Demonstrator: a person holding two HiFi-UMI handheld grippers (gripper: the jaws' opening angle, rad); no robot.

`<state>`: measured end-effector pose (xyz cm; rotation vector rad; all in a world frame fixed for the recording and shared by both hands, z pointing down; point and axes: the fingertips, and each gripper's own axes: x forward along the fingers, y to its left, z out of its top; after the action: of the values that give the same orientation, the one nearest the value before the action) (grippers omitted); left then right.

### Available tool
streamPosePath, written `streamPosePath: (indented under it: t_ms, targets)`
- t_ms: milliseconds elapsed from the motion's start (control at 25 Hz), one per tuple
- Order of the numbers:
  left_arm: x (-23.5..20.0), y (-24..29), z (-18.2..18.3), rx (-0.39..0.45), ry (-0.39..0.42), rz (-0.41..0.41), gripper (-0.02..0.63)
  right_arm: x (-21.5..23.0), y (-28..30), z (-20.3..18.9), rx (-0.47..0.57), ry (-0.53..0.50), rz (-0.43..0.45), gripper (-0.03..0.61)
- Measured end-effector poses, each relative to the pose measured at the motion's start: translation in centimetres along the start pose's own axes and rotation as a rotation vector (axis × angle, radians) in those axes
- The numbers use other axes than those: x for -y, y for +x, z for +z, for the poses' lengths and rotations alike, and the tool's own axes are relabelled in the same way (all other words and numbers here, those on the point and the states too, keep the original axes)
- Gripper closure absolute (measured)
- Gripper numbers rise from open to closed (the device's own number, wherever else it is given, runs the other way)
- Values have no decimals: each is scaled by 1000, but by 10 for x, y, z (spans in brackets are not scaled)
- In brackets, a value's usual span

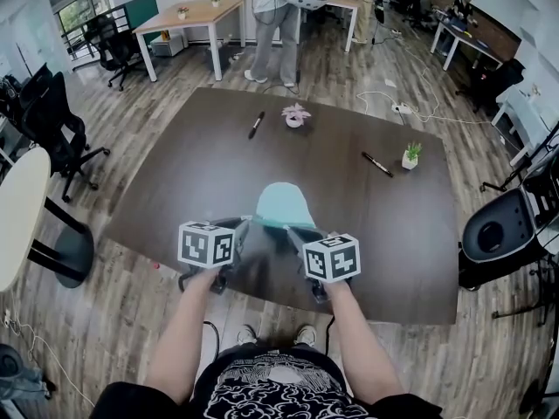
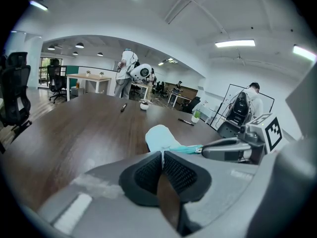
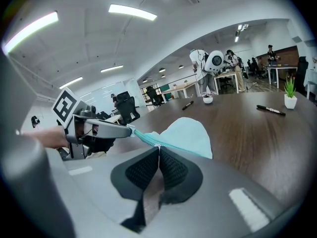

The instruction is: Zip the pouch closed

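Note:
A light teal pouch (image 1: 282,201) lies on the dark wooden table (image 1: 183,173) near its front edge, with its zipper side toward me. My left gripper (image 1: 243,223) is shut on the pouch's left end; in the left gripper view (image 2: 162,153) a pale corner of the pouch (image 2: 159,135) is pinched between the pads. My right gripper (image 1: 290,230) is shut on the zipper, seemingly at the pull (image 3: 158,147). The teal zipper band (image 3: 143,138) runs taut between the two gripper tips. The pouch body (image 3: 190,133) lies beyond the jaws.
Farther back on the table are a black marker (image 1: 255,125), a pink flower pot (image 1: 294,116), a second marker (image 1: 377,164) and a small green plant (image 1: 410,155). A person (image 1: 275,33) stands past the far edge. Office chairs (image 1: 52,120) flank the table.

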<state>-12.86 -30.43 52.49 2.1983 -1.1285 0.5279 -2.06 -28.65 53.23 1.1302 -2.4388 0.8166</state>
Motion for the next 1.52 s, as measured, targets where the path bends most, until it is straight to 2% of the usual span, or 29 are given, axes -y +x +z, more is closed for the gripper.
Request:
streamPosePath:
  t_ms: [960, 1520]
  targets:
    - [-11, -8, -6, 22, -58, 12, 592, 3, -5, -5, -3, 6, -13, 569]
    - [-18, -6, -4, 27, -50, 44, 592, 8, -3, -4, -1, 11, -17, 569]
